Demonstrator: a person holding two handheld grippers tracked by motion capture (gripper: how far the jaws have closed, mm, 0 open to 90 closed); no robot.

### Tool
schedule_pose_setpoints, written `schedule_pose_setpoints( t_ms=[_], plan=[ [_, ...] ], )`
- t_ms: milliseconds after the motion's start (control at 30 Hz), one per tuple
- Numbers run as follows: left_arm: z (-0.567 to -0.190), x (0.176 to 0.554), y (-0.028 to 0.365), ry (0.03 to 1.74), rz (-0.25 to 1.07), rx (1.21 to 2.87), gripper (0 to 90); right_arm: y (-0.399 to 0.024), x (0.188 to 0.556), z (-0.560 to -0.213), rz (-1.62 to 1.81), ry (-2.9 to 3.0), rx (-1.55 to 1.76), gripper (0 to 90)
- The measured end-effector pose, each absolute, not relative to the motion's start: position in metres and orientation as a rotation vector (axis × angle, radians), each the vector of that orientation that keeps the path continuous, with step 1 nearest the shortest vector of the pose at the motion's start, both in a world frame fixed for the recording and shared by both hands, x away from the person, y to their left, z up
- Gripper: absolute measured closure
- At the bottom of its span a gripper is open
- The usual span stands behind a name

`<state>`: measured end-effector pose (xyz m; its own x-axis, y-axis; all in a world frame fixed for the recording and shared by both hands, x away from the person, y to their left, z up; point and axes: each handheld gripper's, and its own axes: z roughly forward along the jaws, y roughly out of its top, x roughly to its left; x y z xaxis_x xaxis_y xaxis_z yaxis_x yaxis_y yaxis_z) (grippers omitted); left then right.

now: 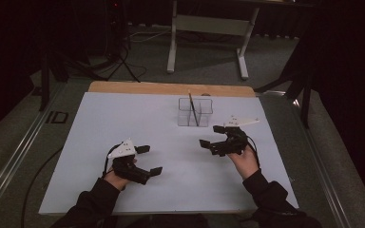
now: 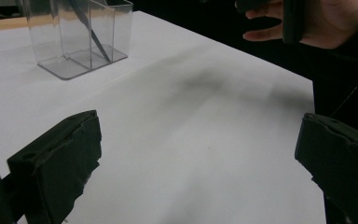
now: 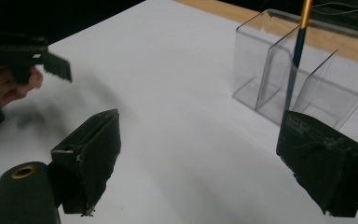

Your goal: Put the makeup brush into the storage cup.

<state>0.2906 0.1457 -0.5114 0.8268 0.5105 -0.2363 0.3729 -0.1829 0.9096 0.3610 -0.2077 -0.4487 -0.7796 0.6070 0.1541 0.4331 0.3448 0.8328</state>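
Upper centre of the high view: clear divided holder (image 1: 195,112) with pencil (image 1: 193,108) leaning inside, propped by a partition. Right gripper (image 1: 215,136), jaws spread, sits nearest; left gripper (image 1: 150,159), also spread, waits apart, both empty.

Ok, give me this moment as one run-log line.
left gripper: open, empty | right gripper: open, empty, nearer organizer | pen: leaning in clear organizer | both over white sheet
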Motion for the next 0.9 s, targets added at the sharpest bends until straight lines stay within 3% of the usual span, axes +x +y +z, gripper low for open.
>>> schedule_pose_setpoints(
  t_ms=[900],
  plan=[
    [-0.511,0.29,0.147,0.672,0.142,1.794,0.6,-0.252,0.33,-0.472,1.545,2.414,0.956,13.6]
  ],
)
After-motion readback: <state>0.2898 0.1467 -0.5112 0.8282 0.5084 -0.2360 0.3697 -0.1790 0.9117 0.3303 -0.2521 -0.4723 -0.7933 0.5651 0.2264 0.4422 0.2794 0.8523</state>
